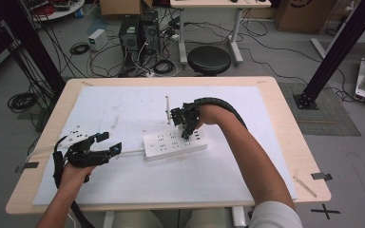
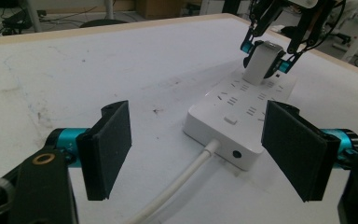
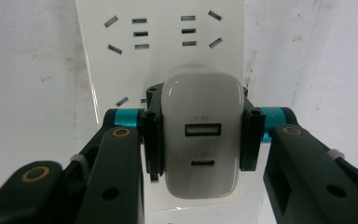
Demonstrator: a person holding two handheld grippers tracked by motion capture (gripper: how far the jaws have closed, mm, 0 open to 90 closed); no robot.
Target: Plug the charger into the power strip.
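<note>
A white power strip (image 1: 175, 144) (image 2: 242, 112) (image 3: 158, 42) lies mid-table on a white sheet, its cord (image 2: 177, 186) running toward the left. My right gripper (image 1: 186, 129) (image 3: 200, 135) points down at the strip's right end and is shut on a white USB charger (image 3: 200, 140) (image 2: 261, 63), one pad on each side. The charger stands on the strip's sockets; whether its prongs are seated I cannot tell. My left gripper (image 1: 111, 145) (image 2: 200, 149) rests open at the left, its pads (image 2: 109, 144) straddling the cord end of the strip without touching it.
The white sheet (image 1: 123, 109) covers most of the wooden table (image 1: 285, 123). A thin white stick (image 1: 167, 107) lies behind the strip. A black stool (image 1: 209, 59), computers and cables stand on the floor beyond the far edge.
</note>
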